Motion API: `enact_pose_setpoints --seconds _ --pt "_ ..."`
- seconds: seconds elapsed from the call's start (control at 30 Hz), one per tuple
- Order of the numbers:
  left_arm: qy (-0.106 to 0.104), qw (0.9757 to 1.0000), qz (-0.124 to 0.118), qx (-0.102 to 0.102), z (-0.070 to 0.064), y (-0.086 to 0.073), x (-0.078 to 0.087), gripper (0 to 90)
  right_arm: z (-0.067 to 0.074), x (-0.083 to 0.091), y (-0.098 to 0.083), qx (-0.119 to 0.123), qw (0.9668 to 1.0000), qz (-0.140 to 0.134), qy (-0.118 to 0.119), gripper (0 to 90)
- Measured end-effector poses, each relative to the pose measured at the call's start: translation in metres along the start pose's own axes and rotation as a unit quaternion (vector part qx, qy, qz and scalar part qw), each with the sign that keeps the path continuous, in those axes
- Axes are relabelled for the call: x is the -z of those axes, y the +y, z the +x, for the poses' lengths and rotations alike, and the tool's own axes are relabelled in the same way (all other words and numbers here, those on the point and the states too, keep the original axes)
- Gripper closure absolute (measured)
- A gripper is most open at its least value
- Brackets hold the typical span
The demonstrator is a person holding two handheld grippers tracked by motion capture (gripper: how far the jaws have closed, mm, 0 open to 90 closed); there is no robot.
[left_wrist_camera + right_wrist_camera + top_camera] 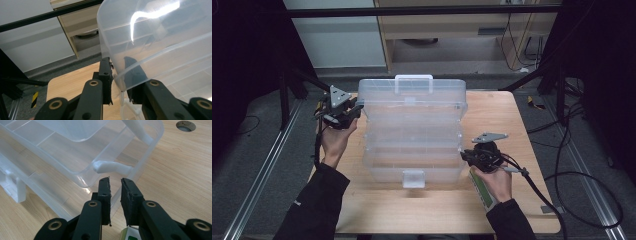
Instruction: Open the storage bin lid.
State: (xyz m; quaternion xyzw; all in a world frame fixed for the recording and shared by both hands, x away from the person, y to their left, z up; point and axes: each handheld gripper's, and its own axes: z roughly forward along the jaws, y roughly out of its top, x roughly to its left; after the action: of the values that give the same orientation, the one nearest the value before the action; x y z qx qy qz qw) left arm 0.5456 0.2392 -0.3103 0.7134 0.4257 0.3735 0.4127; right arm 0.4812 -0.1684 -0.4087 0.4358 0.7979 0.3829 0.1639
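Two grippers flank the clear tiered box on the tabletop; nearer, the right gripper pinches the base's right wall between nearly closed fingers; farther, the left gripper clamps the raised lid's left edge; the box's long axis runs between them.

Storage box: translucent plastic, smooth and glossy, bright glare streak on the lid wall; white opaque plastic latches and handle. Worktop: light wood grain, matt. Left gripper and right gripper jaws: matt black plastic, rough-edged dark pads, brass-coloured metal rivets. Floor: grey carpet.
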Motion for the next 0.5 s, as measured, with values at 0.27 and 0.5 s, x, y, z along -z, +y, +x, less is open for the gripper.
enact_pose_setpoints --seconds 0.27,0.5 --pt "0.011 0.9999 -0.004 -0.003 0.001 0.005 -0.007 75.8 0.0 0.0 0.0 0.0 1.0 -0.001 0.0 77.8" --pt "0.02 0.9998 0.0 -0.003 0.001 0.013 -0.016 75.7 0.0 0.0 0.0 0.0 1.0 -0.001 0.002 77.7"
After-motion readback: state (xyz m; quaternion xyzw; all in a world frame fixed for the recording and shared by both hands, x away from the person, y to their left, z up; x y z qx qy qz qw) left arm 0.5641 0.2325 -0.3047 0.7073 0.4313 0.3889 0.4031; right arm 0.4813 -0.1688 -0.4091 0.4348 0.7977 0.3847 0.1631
